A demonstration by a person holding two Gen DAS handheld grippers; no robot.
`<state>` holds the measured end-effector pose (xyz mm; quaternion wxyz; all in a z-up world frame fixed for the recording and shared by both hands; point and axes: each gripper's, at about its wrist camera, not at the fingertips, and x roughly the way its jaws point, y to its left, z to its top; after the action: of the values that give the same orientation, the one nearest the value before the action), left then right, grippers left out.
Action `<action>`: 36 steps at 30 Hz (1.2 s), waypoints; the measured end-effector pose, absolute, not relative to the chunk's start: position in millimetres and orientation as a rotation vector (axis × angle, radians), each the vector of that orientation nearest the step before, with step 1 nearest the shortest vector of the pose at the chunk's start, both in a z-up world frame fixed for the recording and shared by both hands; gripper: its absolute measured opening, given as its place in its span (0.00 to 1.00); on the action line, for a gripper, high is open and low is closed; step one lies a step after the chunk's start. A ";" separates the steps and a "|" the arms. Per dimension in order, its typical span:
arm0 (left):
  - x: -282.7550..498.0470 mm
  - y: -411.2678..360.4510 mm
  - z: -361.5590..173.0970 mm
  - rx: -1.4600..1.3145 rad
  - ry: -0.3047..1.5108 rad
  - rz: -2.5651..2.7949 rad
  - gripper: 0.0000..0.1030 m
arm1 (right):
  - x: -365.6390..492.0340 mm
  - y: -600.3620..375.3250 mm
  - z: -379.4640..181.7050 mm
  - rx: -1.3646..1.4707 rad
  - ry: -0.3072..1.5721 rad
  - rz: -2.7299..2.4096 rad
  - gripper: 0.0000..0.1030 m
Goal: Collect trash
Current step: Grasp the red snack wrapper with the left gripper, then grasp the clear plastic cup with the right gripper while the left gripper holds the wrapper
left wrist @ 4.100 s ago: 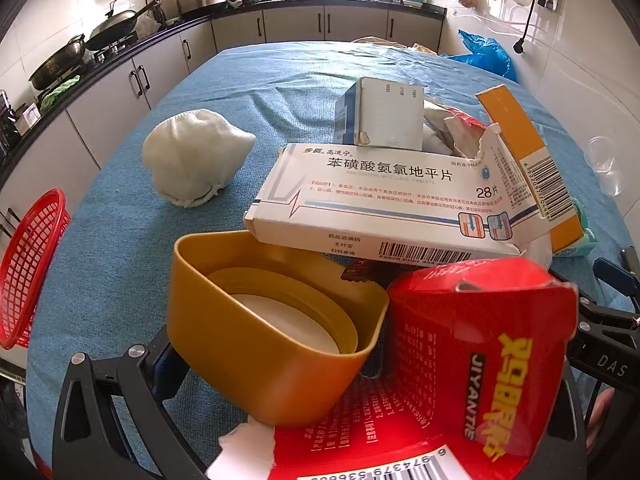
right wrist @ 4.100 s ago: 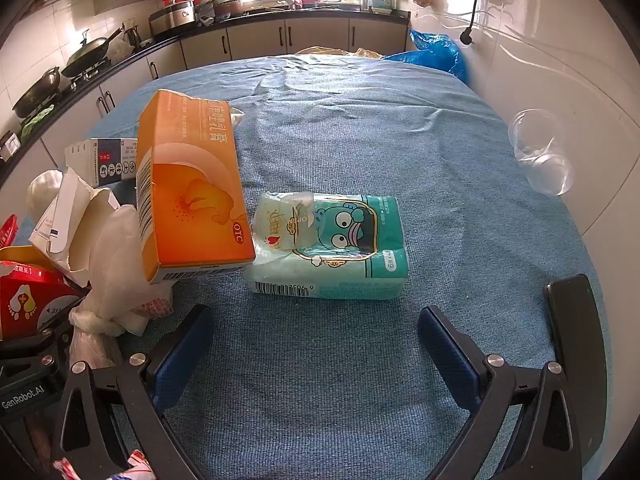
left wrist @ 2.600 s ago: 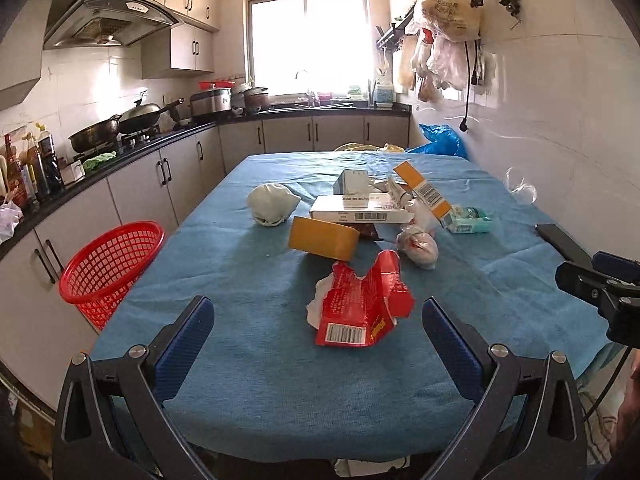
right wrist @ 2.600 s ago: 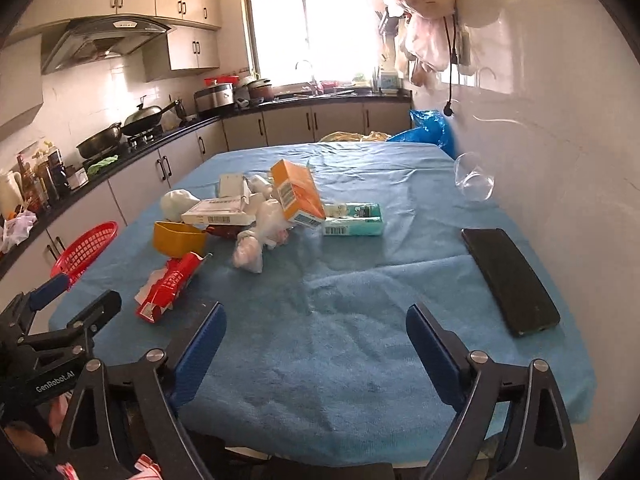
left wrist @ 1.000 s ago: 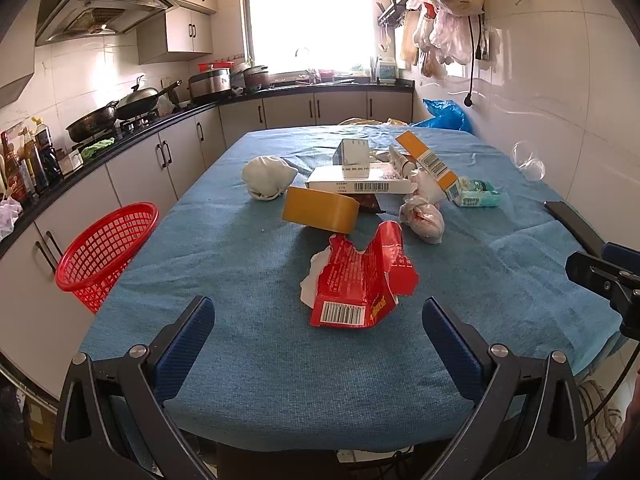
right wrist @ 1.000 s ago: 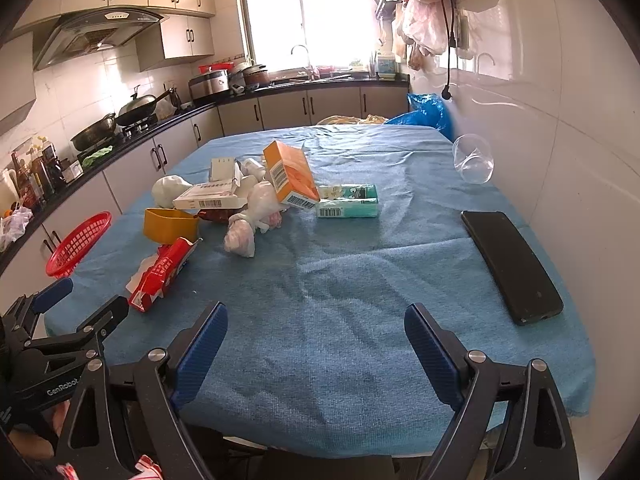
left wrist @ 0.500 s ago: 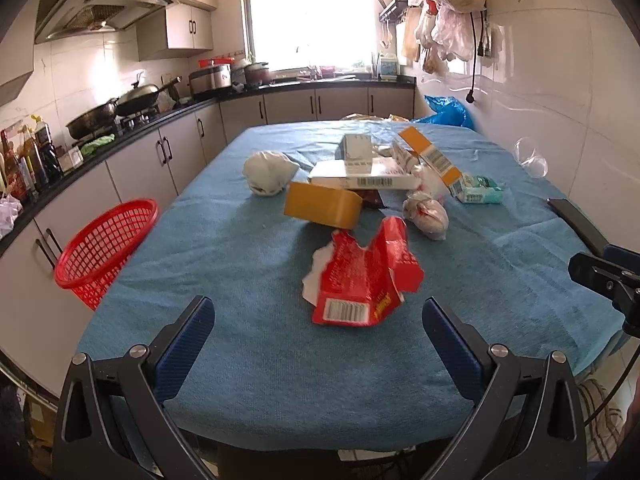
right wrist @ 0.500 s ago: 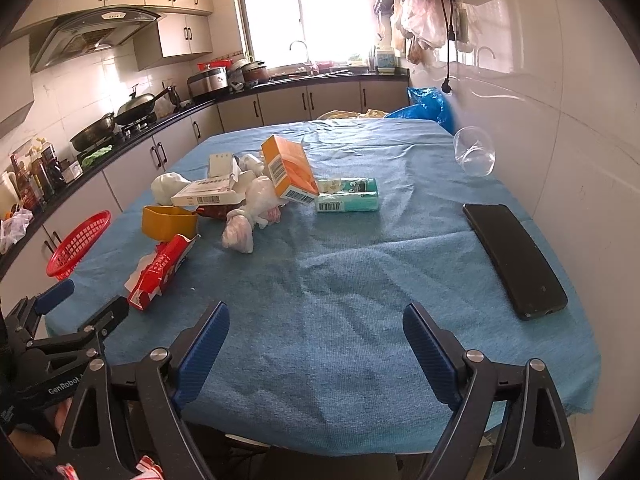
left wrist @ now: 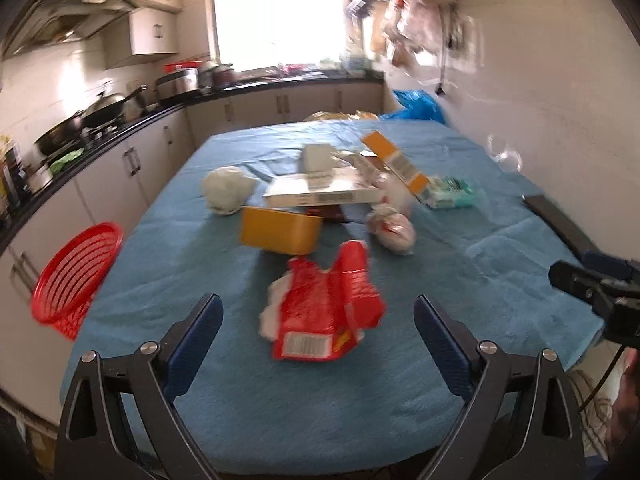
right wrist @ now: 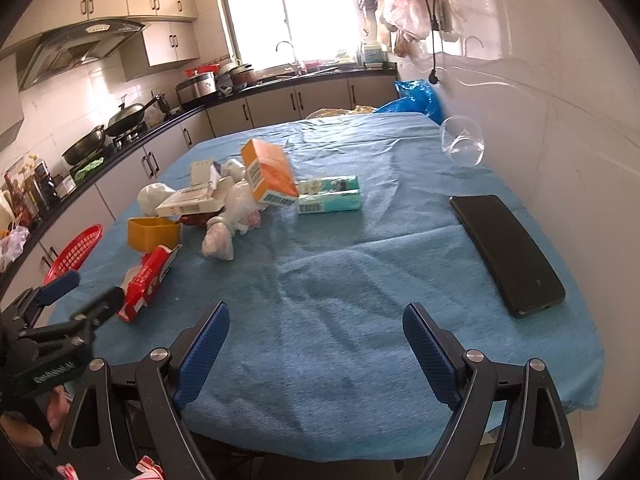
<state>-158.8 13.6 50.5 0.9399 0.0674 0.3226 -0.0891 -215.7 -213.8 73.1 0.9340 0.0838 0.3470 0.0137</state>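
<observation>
The left gripper [left wrist: 318,326] is wide, its jaws just closing a little with nothing gripped, above the torn red wrapper [left wrist: 322,314] on the blue table [left wrist: 168,256], and the right gripper [right wrist: 316,334] is wide and holds nothing, with the red basket [left wrist: 76,270] at the table's left edge.

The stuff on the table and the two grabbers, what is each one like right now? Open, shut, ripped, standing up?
Left gripper: open, empty, jaws just been closing a little.
Right gripper: open, empty.
Red packet: torn open, lying flat.
Yellow tub: tipped on its side.
Orange box: tilted, leaning on the pile.
White box: lying flat on the pile.
Tissue pack: lying flat.
Clear cup: on its side.
Phone: screen dark, lying flat.
Red basket: empty, tilted.
</observation>
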 end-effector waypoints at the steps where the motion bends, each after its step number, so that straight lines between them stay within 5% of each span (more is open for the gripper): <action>1: -150.9 5.7 47.0 0.160 0.673 -0.186 0.85 | -212.2 -218.1 74.3 0.183 0.718 0.039 0.83; 7: -111.1 -15.8 18.8 0.223 0.791 -0.165 0.60 | -191.4 -254.4 94.4 0.252 0.730 0.065 0.75; 12: -98.4 -15.1 12.0 0.209 0.813 -0.158 0.15 | -157.2 -305.1 119.8 0.267 0.721 -0.048 0.75; 33: -90.9 -1.6 15.0 0.169 0.805 -0.187 0.13 | 71.9 -448.2 68.4 0.323 0.966 -0.186 0.75; 36: -90.5 -2.5 14.8 0.172 0.805 -0.187 0.13 | 75.9 -452.9 60.3 0.338 0.990 -0.185 0.53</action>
<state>-90.5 -2.5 14.8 0.9123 0.0835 0.3905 -0.0906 75.9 -452.9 60.3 0.8622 0.1611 0.4720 -0.0882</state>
